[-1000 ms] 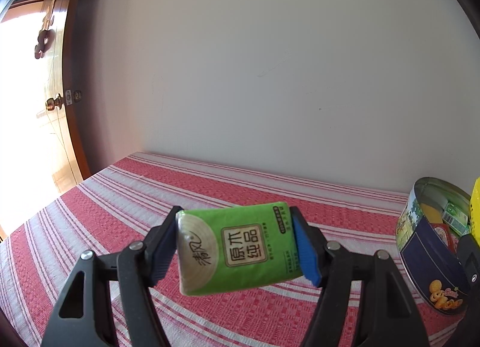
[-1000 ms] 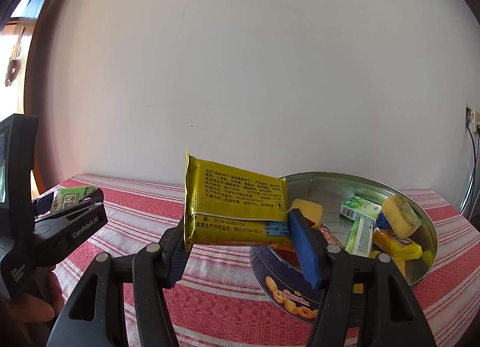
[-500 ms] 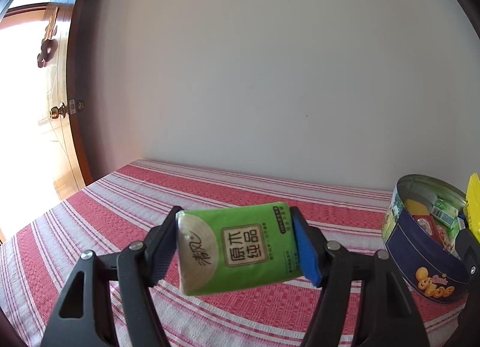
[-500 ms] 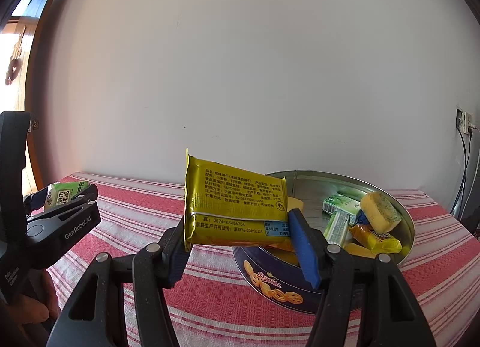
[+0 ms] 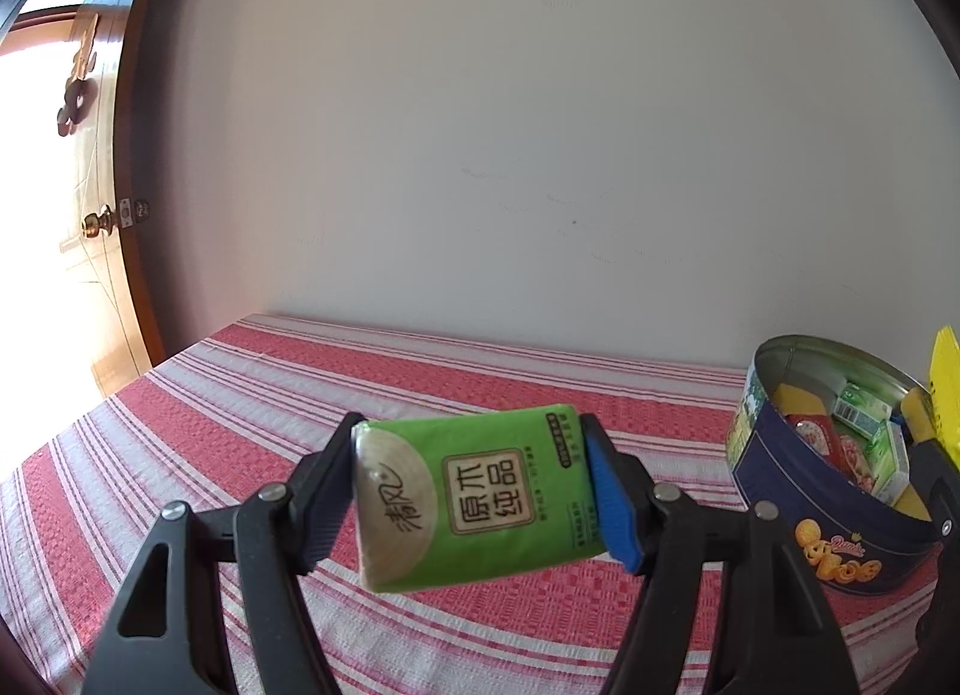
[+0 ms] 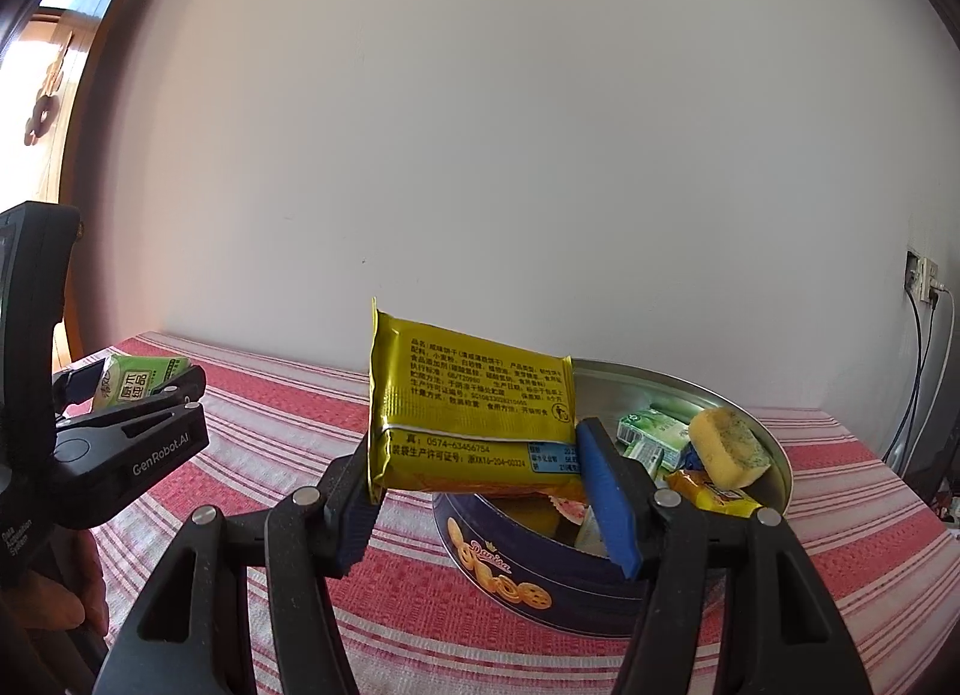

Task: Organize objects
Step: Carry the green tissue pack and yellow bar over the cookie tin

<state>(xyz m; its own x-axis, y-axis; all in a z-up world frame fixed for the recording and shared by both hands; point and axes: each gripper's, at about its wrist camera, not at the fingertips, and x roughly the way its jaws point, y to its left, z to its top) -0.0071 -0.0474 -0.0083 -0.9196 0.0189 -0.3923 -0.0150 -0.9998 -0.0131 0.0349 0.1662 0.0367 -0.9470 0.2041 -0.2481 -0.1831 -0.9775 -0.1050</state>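
Tissue pack [image 5: 474, 500], green, soft and light, sits clamped across its short ends in the left gripper [image 5: 468, 500] jaws, held above the surface [image 5: 252, 395]; it likely squashes rather than slips. The right gripper [image 6: 474, 476] jaws pinch the lower edge of a yellow biscuit packet [image 6: 468, 407], whose crinkly film looks slick and its contents brittle, so a gentle hold low down suits it. It hangs just over the near rim of the open cookie tin [image 6: 510, 581], full of small packets, toward the striped surface's right edge. Behind is a plain wall [image 5: 540, 155] and, at left, a wooden door [image 5: 102, 227].
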